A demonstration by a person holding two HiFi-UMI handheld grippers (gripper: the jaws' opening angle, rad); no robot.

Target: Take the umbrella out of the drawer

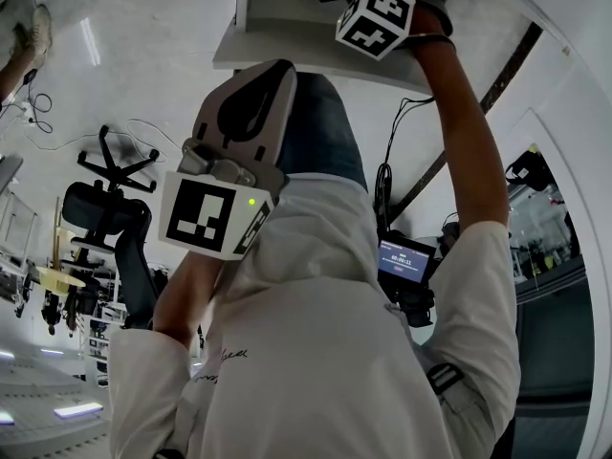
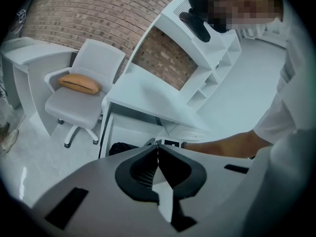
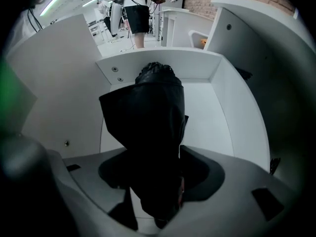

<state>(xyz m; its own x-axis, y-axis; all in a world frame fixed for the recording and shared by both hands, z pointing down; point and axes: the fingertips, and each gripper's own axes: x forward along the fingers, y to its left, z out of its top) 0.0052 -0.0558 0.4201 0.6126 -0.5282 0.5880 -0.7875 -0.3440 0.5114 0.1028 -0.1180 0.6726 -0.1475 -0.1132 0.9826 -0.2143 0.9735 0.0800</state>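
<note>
The right gripper (image 3: 154,157) is hanging wide open, straddling the near end of the black umbrella (image 3: 148,117), apparently not clamping it. The umbrella is lying in the white drawer (image 3: 217,122), long axis running toward twelve o'clock. The left gripper (image 2: 157,149), closed and empty, is hovering farther off.

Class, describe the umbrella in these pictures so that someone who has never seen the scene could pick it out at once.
Find the white desk and its open drawer. Inside, a folded umbrella lies on the drawer floor, between the open jaws of the right gripper. It is the only black thing among the drawer's white panels.
</note>
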